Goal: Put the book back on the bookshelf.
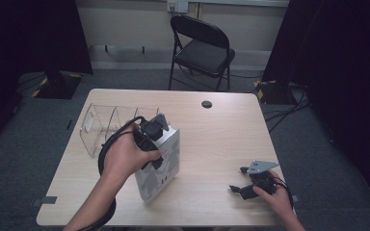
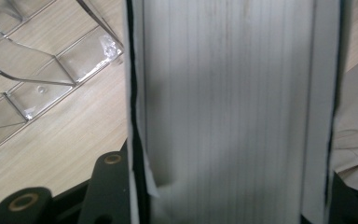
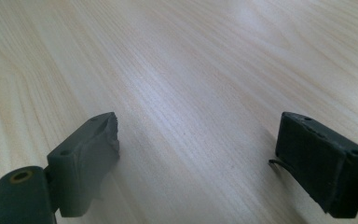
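Near the table's (image 1: pixel 212 144) middle, the left gripper (image 1: pixel 150 137) clamped the upright book (image 1: pixel 161 166), probably just beside the clear organizer (image 1: pixel 101 126); the right gripper (image 3: pixel 198 154) rested unclenched, with bare wood between.

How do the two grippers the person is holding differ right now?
The left gripper is shut on the book, which stands upright on the table; the right gripper is open and holds nothing. The left is beside the clear divider rack; the right hovers low over bare wood. Both have black jaws.
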A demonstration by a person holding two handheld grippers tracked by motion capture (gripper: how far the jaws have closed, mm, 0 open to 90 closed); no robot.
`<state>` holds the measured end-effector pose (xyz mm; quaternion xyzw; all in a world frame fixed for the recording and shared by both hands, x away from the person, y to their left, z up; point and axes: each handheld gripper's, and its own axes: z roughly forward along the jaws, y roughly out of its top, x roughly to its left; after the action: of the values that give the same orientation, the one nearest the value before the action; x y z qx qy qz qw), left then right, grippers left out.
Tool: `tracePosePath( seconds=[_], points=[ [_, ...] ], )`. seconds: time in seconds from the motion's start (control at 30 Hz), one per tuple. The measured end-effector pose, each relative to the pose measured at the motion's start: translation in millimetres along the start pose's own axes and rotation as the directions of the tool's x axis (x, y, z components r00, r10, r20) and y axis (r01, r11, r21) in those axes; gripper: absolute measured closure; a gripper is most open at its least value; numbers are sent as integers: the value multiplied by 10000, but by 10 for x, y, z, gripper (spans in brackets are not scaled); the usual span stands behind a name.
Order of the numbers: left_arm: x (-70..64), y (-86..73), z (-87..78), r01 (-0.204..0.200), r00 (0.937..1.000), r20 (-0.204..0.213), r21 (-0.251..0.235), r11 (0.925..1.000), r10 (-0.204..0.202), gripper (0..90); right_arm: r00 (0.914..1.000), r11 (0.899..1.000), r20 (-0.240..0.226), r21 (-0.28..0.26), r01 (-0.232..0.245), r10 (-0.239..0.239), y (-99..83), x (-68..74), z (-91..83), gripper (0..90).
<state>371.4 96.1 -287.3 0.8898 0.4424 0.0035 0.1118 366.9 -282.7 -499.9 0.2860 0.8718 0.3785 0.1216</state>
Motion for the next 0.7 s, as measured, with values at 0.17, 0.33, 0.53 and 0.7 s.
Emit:
tracePosePath(
  seconds=[0.17,0.33,0.53,0.7],
  points=[
    [34,-38,-12,165,9999,9,47,9999,-165,529,10000,10000,2,-2,-2,2,0,0,0,124],
    [82,-69,-31,360,9993,33,67,9993,-360,529,10000,10000,0,3,-11,11,0,1,0,124],
    [135,-102,-53,525,9986,38,98,9986,-525,529,10000,10000,-4,1,-11,11,0,0,0,124],
    [209,-123,-70,691,9976,22,172,9975,-692,529,10000,10000,-4,4,-13,13,0,1,0,124]
  ],
)
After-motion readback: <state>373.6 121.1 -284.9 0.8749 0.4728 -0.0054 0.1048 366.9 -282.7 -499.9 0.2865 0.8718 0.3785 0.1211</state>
